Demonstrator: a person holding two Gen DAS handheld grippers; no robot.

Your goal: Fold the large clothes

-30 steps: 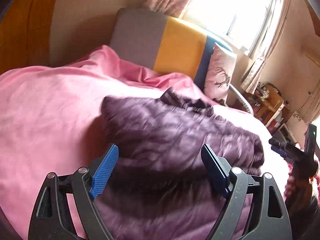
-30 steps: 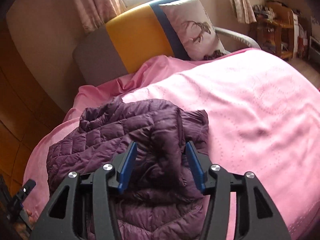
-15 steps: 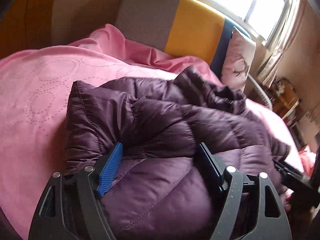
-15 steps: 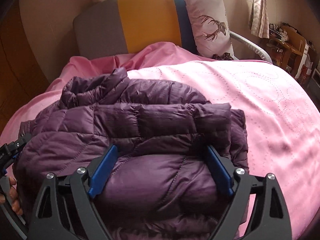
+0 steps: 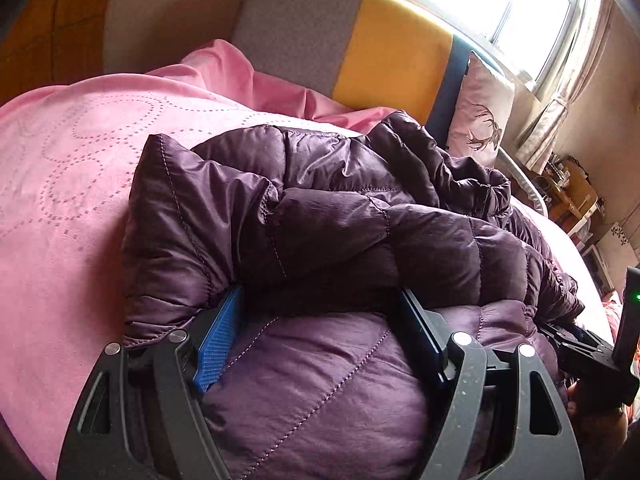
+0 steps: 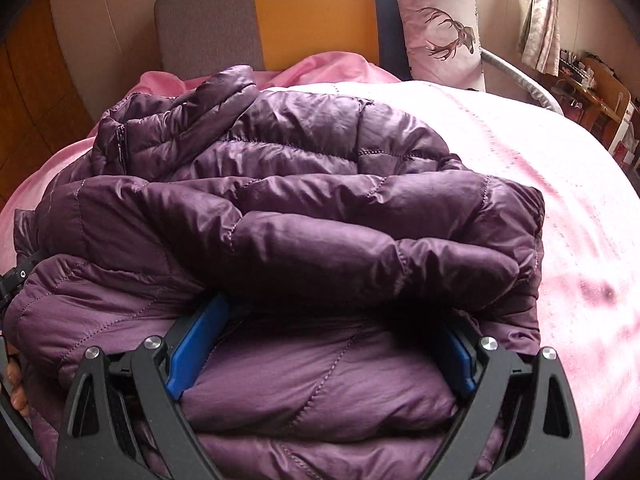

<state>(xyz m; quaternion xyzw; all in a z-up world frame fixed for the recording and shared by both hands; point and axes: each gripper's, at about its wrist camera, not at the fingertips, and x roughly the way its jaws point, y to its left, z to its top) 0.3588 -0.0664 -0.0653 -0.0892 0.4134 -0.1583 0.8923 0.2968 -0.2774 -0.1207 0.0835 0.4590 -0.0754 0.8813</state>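
Note:
A purple quilted puffer jacket (image 5: 360,232) lies folded in thick layers on a pink bedspread (image 5: 68,184). My left gripper (image 5: 320,304) is low against its near edge, jaws wide. Padded fabric bulges between the blue pads (image 5: 218,340), and the upper fold covers the fingertips. My right gripper (image 6: 332,312) stands the same way at the jacket (image 6: 300,208), jaws spread wide, with a lower layer swelling between them. The collar and zip (image 6: 120,148) lie at the far left. Neither pair of pads visibly squeezes the fabric.
A grey, yellow and blue headboard (image 5: 360,48) and a deer-print pillow (image 6: 440,28) stand behind the bed. A window (image 5: 500,4) with curtains and a cluttered wooden shelf (image 6: 592,92) are at the right. A hand (image 6: 16,392) shows at the left edge.
Both grippers came down close onto the jacket. The right jaws widened from a narrow pinch on a fold to a wide spread. The jacket now lies folded over itself.

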